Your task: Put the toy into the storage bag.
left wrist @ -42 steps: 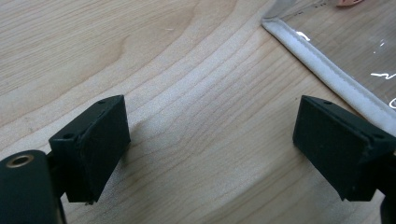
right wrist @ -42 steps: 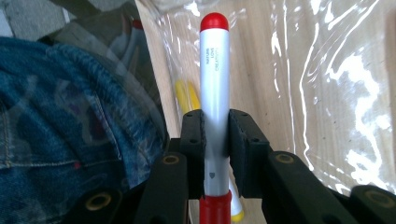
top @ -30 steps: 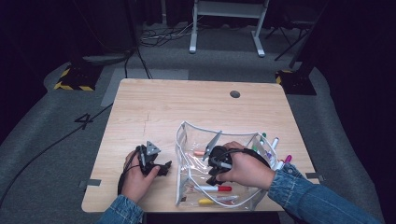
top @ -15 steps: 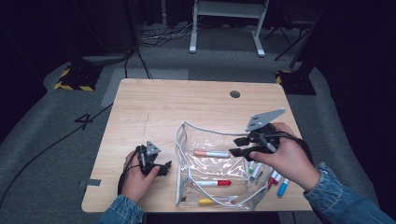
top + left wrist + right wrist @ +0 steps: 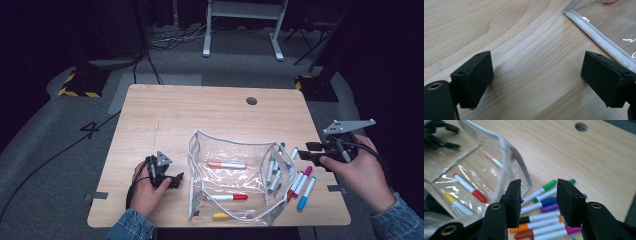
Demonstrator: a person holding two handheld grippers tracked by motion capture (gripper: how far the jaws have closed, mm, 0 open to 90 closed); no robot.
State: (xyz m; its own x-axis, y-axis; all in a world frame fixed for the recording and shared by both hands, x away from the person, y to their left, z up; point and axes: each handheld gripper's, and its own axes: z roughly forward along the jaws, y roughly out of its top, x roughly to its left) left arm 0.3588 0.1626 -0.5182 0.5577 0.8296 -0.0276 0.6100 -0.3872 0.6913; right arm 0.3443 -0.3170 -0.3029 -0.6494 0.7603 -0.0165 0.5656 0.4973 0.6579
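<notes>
A clear pouch [image 5: 235,180] with white trim lies open at the table's front middle. In it lie an orange-capped marker [image 5: 226,164], a red-capped marker [image 5: 227,197] and a yellow one [image 5: 220,216]. Several loose markers [image 5: 295,175] lie in a pile just right of the pouch. My left gripper [image 5: 176,179] rests on the wood left of the pouch, open and empty [image 5: 537,75], with the pouch's trim [image 5: 596,37] beside its right jaw. My right gripper [image 5: 309,150] hovers above the loose markers [image 5: 544,207] near the table's right edge. Its jaws [image 5: 539,200] have just been opening and nothing is between them.
The wooden table [image 5: 200,115] has a round cable hole [image 5: 251,100] at the back right. Its right edge [image 5: 327,165] runs under my right hand. Grey floor with cables and a white stand [image 5: 240,30] lies beyond the table.
My right gripper has come out of the pouch and moved right and up, to above the loose markers. The left gripper has not moved.
</notes>
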